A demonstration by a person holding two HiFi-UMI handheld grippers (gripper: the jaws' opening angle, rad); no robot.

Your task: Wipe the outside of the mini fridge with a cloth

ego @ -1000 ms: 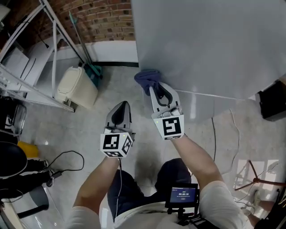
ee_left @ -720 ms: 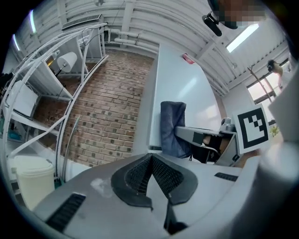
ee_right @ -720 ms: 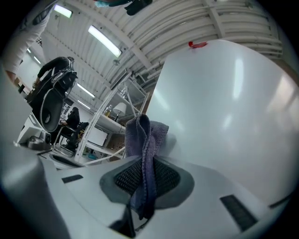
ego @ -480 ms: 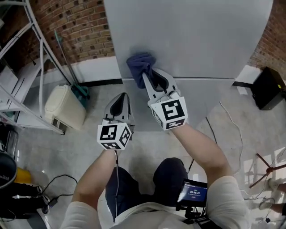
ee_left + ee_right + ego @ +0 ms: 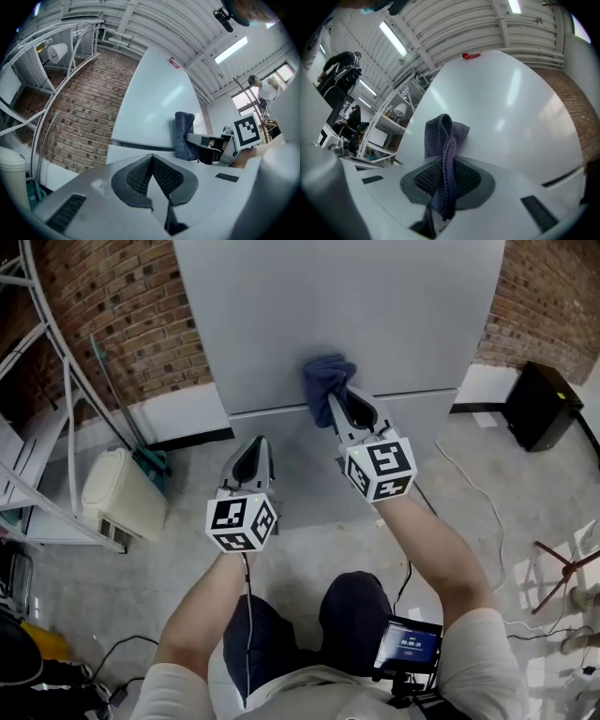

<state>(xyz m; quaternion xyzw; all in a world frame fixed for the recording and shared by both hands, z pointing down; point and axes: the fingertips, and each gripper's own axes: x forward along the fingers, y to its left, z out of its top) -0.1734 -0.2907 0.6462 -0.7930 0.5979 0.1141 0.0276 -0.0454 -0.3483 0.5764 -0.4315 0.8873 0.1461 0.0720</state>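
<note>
Our right gripper (image 5: 336, 399) is clenched on the blue cloth (image 5: 326, 373), which bunches against the grey front of the mini fridge (image 5: 375, 306), just above the seam between its doors. In the right gripper view the cloth's folded strip runs from 6 to 12 o'clock along the jaws, its free end pointing at the fridge. At 8 o'clock from the cloth, our left gripper (image 5: 255, 448) points toward the lower door, jaws pressed together on nothing.
</note>
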